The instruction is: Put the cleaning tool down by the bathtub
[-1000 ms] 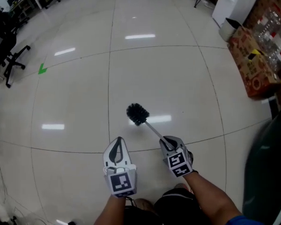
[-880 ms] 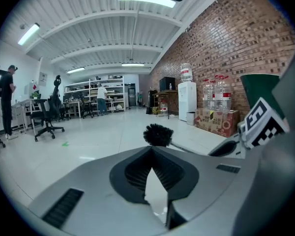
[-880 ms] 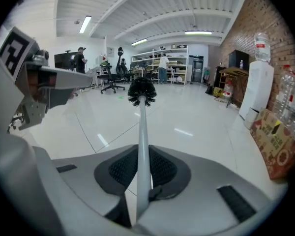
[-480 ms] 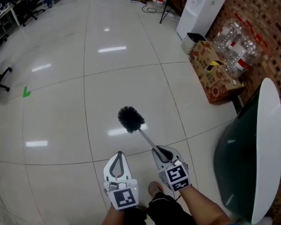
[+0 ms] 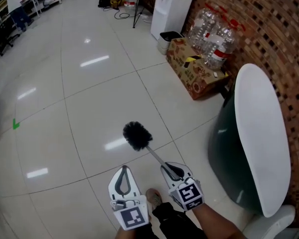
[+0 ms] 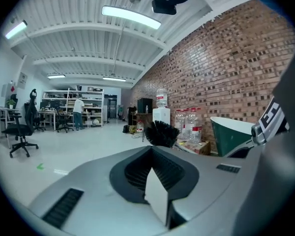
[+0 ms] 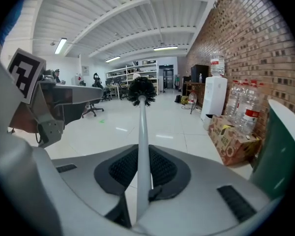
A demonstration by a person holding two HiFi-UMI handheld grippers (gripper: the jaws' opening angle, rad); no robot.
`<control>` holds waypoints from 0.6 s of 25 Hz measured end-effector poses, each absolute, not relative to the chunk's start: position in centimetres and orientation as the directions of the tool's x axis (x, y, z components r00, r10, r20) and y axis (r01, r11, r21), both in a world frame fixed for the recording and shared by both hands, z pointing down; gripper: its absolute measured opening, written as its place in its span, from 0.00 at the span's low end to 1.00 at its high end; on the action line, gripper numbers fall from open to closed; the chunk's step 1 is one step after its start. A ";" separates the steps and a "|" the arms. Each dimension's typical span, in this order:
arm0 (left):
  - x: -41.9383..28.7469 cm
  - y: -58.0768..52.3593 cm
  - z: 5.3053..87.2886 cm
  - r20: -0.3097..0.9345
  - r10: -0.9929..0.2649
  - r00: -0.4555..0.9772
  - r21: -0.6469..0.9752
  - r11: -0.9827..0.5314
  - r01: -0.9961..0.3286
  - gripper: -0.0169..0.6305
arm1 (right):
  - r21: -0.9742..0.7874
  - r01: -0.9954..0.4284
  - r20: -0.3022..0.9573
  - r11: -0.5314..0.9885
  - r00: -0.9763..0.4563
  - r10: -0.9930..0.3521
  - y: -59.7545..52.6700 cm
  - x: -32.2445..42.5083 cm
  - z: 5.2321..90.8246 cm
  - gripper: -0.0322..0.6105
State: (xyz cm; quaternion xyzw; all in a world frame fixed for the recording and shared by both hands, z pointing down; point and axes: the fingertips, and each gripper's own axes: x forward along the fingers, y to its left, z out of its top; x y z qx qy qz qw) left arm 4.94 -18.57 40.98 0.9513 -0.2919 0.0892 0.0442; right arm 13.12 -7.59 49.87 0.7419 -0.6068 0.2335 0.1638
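Note:
A toilet brush with a black bristle head and a grey handle is the cleaning tool. My right gripper is shut on that handle and holds the brush out in front, above the floor. The bristle head shows at the end of the handle in the right gripper view. My left gripper hangs beside it to the left, shut, with nothing between its jaws. The brush head also pokes up past it in the left gripper view. The dark green bathtub with a white rim stands at the right by the brick wall.
A printed cardboard box with large water bottles lies ahead of the tub. A white water dispenser and a small bin stand further along the brick wall. A person stands by shelves far left.
The view has swung to the right: the bathtub, box and brick wall have come well into sight. Both grippers and the brush keep their places relative to each other.

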 end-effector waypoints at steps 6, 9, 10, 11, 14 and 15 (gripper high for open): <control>11.4 -10.3 39.8 0.209 -0.436 0.876 0.082 -0.884 -0.460 0.03 | 0.008 -0.954 0.620 -0.300 0.240 -0.747 2.3 18.5 48.7 0.16; 13.7 -6.8 38.6 0.201 -0.379 0.903 0.074 -0.914 -0.400 0.03 | 0.032 -0.934 0.628 -0.357 0.296 -0.720 6.2 20.8 47.3 0.16; 14.3 -5.8 38.0 0.193 -0.364 0.911 0.065 -0.922 -0.382 0.03 | 0.027 -0.923 0.626 -0.383 0.315 -0.713 7.5 21.5 46.7 0.16; 14.8 -4.7 37.4 0.190 -0.352 0.917 0.058 -0.928 -0.368 0.03 | 0.020 -0.912 0.626 -0.409 0.331 -0.706 8.8 22.1 46.5 0.16; 15.7 -2.0 37.3 0.208 -0.334 0.919 0.042 -0.936 -0.349 0.03 | 0.012 -0.892 0.628 -0.453 0.359 -0.690 12.2 23.9 47.0 0.16; 16.1 -1.2 37.7 0.213 -0.334 0.918 0.037 -0.936 -0.350 0.03 | 0.010 -0.889 0.631 -0.457 0.360 -0.687 13.1 24.6 47.5 0.16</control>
